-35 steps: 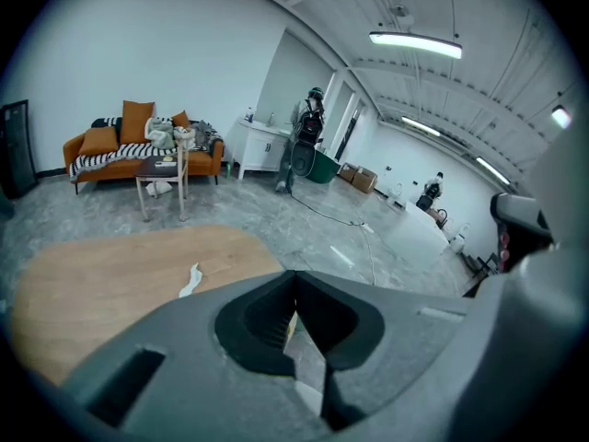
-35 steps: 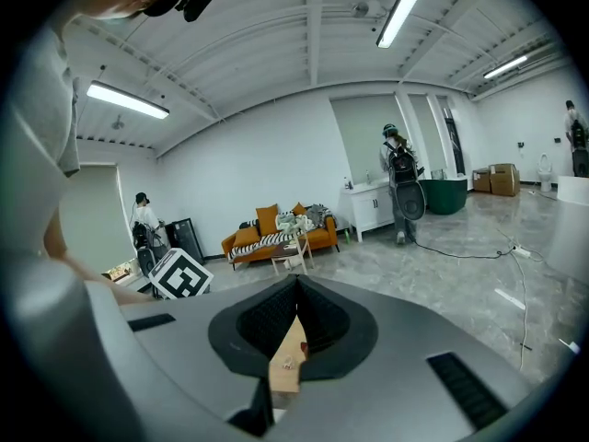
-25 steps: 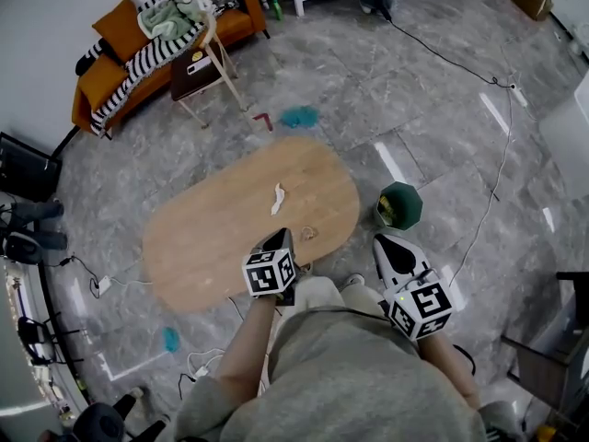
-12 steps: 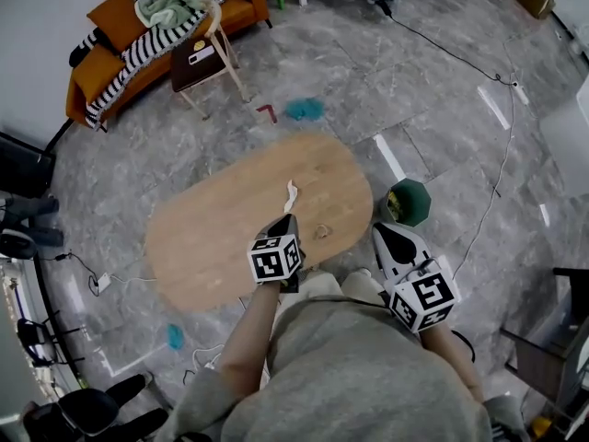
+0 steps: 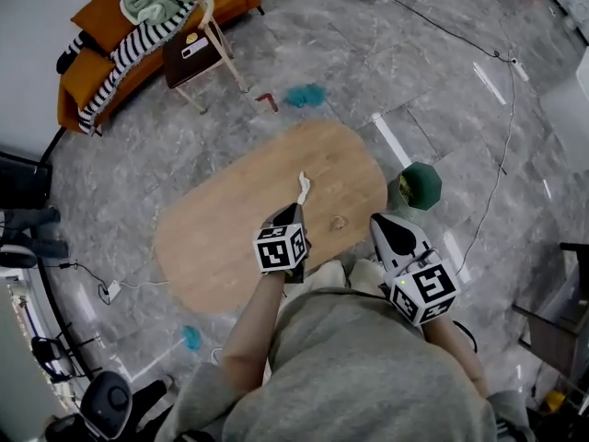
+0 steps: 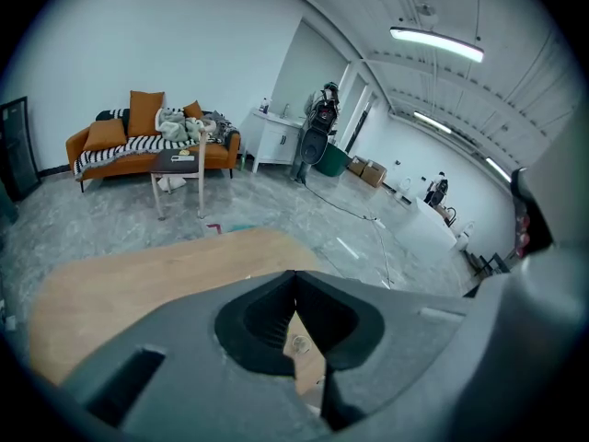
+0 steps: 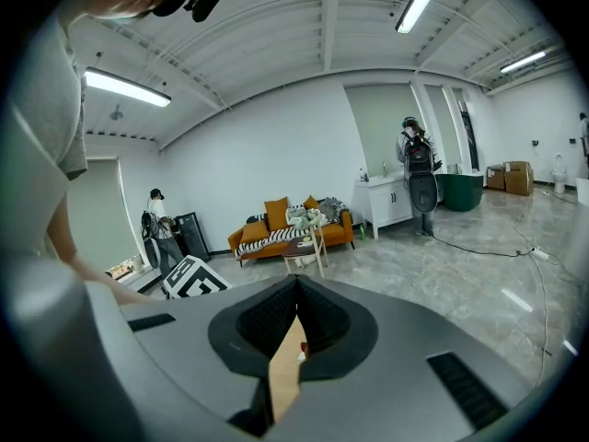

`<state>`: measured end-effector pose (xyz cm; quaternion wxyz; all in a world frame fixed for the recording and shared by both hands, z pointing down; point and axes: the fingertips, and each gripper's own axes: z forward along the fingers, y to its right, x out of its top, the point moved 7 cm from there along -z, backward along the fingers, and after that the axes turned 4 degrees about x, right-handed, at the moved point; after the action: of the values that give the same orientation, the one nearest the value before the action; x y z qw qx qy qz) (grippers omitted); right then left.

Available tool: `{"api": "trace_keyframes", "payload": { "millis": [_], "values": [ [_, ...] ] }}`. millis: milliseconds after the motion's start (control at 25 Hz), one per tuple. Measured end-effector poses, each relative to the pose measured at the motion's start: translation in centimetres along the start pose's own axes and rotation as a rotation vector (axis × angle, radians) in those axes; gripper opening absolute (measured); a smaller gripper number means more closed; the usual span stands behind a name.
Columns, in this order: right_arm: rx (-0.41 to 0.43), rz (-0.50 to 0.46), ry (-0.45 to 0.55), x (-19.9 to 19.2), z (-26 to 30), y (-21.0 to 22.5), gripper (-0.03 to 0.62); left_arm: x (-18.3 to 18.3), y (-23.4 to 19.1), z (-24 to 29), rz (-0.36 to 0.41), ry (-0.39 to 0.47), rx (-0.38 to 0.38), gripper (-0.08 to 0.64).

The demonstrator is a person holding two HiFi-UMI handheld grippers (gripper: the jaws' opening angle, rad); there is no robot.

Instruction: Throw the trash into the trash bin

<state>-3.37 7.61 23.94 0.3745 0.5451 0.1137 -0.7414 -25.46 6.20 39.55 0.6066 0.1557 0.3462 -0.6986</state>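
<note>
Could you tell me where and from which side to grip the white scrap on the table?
Grip the white scrap across its narrow middle, coming down from above, jaws astride its long sides. It looks like a thin twisted strip lying flat on the table, so a sideways approach would likely just push it. The left claw is nearer, but shut; open it first.

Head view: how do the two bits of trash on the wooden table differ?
The white scrap is long and thin; the small scrap is rounded. The white scrap lies nearer the table's middle; the small scrap lies nearer the person's edge. Both lie on the table.
</note>
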Motion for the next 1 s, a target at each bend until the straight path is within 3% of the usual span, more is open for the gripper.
{"api": "trace_keyframes", "payload": {
  "millis": [440,1000],
  "values": [
    [-0.026,0.052,-0.032,-1.1,3.2,-1.8,0.008,0.1,-1.9,3.0,0.044,-0.068,-0.061,0.011],
    [-0.012,0.076,-0.097,-2.3,6.0,-2.2,0.008,-0.9,-4.2,7.8,0.043,-0.137,-0.062,0.011]
  ]
}}
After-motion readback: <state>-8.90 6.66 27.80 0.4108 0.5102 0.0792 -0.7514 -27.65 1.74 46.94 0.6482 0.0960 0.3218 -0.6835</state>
